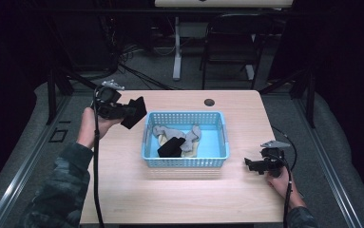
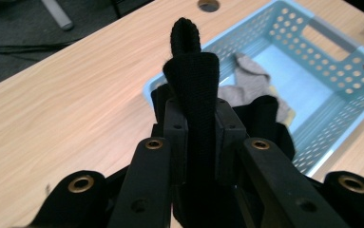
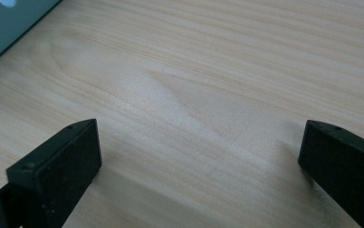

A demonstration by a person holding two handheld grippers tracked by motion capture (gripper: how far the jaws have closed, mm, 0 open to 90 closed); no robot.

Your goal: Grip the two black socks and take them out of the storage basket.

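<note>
Between the left gripper's [image 1: 134, 113] closed fingers [image 2: 177, 128] hangs a black sock [image 2: 194, 95], lifted beside the blue basket [image 1: 185, 162]. Grey socks [image 1: 170, 130] and another black one [image 1: 171, 147] remain inside. Right gripper [image 1: 252, 164] rests open over the tabletop [image 3: 217, 71], apparently waiting.

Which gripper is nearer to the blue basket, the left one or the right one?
Left. The left gripper holds a black sock just beside the blue basket, at its far left corner. The right gripper waits farther off, open, to its right.
</note>
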